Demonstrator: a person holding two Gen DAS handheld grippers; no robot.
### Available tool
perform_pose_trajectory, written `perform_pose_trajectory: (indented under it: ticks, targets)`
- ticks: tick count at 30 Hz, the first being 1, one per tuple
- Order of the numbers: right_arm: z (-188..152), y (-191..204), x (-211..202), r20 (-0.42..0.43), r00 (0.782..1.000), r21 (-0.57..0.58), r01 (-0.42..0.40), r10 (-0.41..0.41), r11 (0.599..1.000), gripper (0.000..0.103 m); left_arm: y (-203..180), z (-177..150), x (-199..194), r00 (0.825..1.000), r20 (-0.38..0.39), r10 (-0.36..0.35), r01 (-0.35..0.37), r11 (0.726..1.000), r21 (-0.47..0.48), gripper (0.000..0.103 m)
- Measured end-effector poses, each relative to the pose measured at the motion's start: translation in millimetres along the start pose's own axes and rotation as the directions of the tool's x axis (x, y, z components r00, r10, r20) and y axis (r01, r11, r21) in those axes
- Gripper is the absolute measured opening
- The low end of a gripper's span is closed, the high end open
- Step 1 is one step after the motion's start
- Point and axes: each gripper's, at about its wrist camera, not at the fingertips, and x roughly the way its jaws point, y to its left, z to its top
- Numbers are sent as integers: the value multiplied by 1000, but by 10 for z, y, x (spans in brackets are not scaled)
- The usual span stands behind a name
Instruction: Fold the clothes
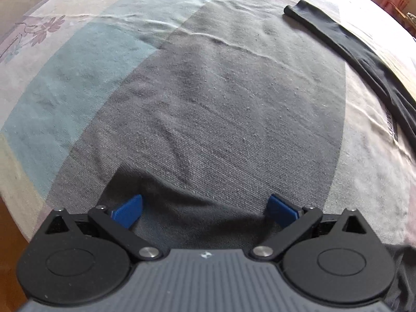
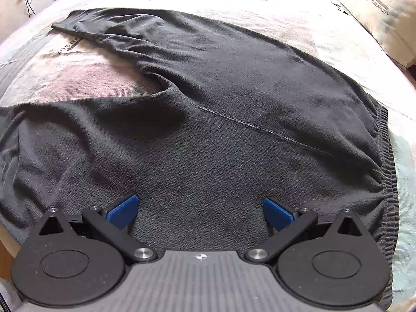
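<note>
Trousers [image 2: 234,109] of dark grey knit lay spread on the bed sheet [image 2: 85,78], their long axis running from the elastic waistband [image 2: 387,171] at the right of the right wrist view to a leg end [image 2: 65,24] at the far left. The two legs forked apart leftward (the nearer one spread toward the lower left), with the centre seam slanting between them. The right gripper [image 2: 200,213] sat over the seat of the trousers, blue pads [image 2: 122,212] wide apart, cloth below and between them, nothing clamped. The left gripper [image 1: 205,212] had its jaws equally wide apart over dark cloth at the near edge, though whether that was sheet or trouser I could not tell. Its view showed a leg [image 1: 364,59] stretched along the right edge, well clear of the jaws. A pillow [image 2: 377,13] lay at the far right
</note>
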Motion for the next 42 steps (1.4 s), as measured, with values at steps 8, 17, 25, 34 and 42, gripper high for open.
perform_pose_trajectory:
  ticks: [8,17,25,34,42]
  targets:
    - [48,-4,18,-29,1000,-5,-5,5,1000,103,-17,126,43,1000,-6,13,-13,1000,12,102]
    - [66,-4,24,-46,999,-8,-5,5,1000,103,-25,145,-95,1000,3,17,-17,1000,-20,101]
    - [51,-3,21,-39,999,-9,-4,4,1000,103,-371,-455,-427,996,61,-71,56,974,221,101]
    - [70,-7,33,-44,999,-20,-11,10,1000,103,-261,-909,-301,997,-12,-72,73,969,234,103]
    - [38,0,30,-24,1000,-26,-11,10,1000,103,-486,-885,-500,990,-64,-124,138,941,308,100]
